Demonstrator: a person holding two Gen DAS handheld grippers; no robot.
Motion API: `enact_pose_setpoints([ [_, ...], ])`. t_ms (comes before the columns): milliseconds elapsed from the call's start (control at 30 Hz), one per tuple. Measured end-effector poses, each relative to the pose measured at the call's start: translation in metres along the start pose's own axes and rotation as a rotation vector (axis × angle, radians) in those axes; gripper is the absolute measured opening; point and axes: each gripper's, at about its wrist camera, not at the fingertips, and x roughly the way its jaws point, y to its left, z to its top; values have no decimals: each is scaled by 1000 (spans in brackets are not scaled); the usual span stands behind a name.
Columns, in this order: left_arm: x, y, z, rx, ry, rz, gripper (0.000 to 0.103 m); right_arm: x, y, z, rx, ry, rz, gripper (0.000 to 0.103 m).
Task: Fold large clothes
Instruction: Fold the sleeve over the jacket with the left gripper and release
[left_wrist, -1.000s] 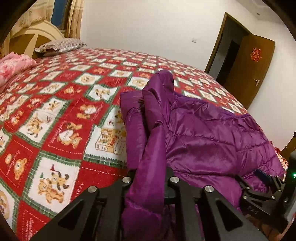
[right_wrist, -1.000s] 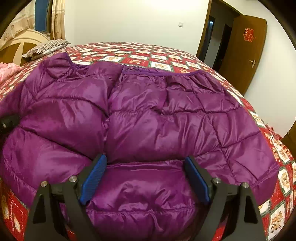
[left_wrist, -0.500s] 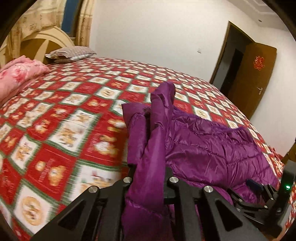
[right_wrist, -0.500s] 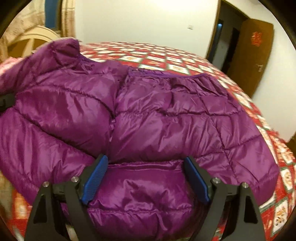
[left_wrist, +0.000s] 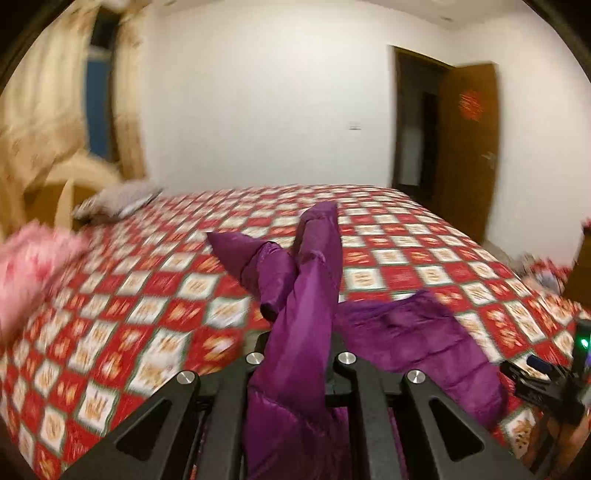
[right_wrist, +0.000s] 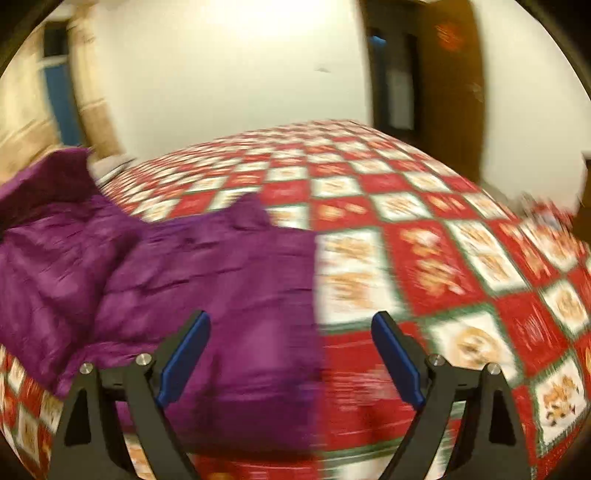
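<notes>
Left tool (left_wrist: 297, 354) is clenched on the jacket (left_wrist: 417, 343). The right tool (right_wrist: 291, 354), opening, seems empty through blur; carry the fold across evenly.

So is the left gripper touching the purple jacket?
Touching. The left wrist view shows the left gripper shut on a fold of the purple jacket.

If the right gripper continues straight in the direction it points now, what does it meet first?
Most likely the purple jacket lying on the bed quilt. The right gripper, jaws opening with nothing pinched, points down at the jacket's right edge; blur makes depth uncertain.
</notes>
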Motion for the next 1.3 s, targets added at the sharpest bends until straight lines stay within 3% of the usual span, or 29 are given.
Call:
enact_pose_setpoints([
  [167, 10, -112, 1, 247, -32, -66, 8, -5, -54, -2, 117, 3, -60, 91],
  [367, 50, -209, -43, 476, 18, -116, 8, -8, -92, -11, 161, 21, -89, 91],
  [567, 78, -256, -96, 644, 79, -94, 14, -2, -118, -20, 211, 40, -87, 91],
  [733, 58, -276, -102, 737, 21, -45, 35, -3, -120, -20, 195, 33, -88, 91],
  [800, 34, -279, -94, 732, -39, -77, 54, -2, -122, -17, 195, 33, -98, 91],
  [833, 22, -280, -90, 722, -66, -94, 74, -2, -123, -15, 194, 33, -106, 91],
  [867, 13, -278, -86, 711, -91, -107, 85, -3, -124, -13, 194, 33, -115, 91],
  [967, -10, -263, -69, 662, -136, -139, 85, -9, -126, -6, 183, 24, -151, 91],
  [1067, -4, -231, -52, 576, -101, -88, 86, -18, -122, 11, 175, 15, -144, 91],
  [1200, 46, -158, -25, 387, 29, 101, 86, -28, -87, 47, 91, 11, -78, 73],
  [1300, 86, -94, -12, 200, 132, 227, 86, -33, -34, 83, -14, -8, -27, 63],
])
